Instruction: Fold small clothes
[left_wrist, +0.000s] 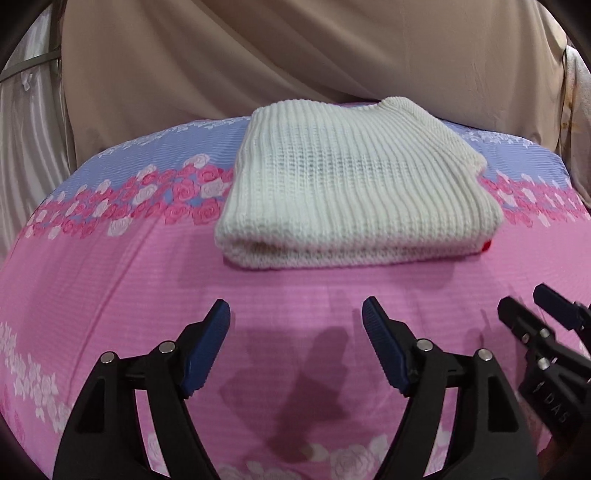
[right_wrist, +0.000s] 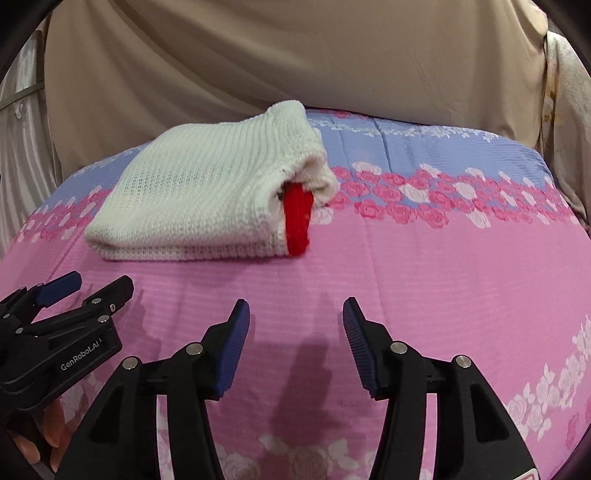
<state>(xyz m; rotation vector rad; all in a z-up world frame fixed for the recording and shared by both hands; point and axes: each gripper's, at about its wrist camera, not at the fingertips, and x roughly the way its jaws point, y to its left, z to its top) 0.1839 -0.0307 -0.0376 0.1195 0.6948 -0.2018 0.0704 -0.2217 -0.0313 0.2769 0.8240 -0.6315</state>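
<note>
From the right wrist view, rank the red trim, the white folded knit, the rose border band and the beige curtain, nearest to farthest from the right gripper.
From the right gripper:
1. Red trim, just ahead.
2. White folded knit, ahead-left; close call with the trim.
3. Rose border band, beyond.
4. Beige curtain, backdrop.

Both views set low and close over the pink rose-printed bedspread (left_wrist: 110, 266), facing a beige draped curtain (left_wrist: 295, 55). Shared ground: the folded white ribbed knit garment (left_wrist: 351, 195), centred from the left wrist, off left from the right.

white knit (left_wrist: 343, 192), pink floral sheet (left_wrist: 129, 266)
</note>
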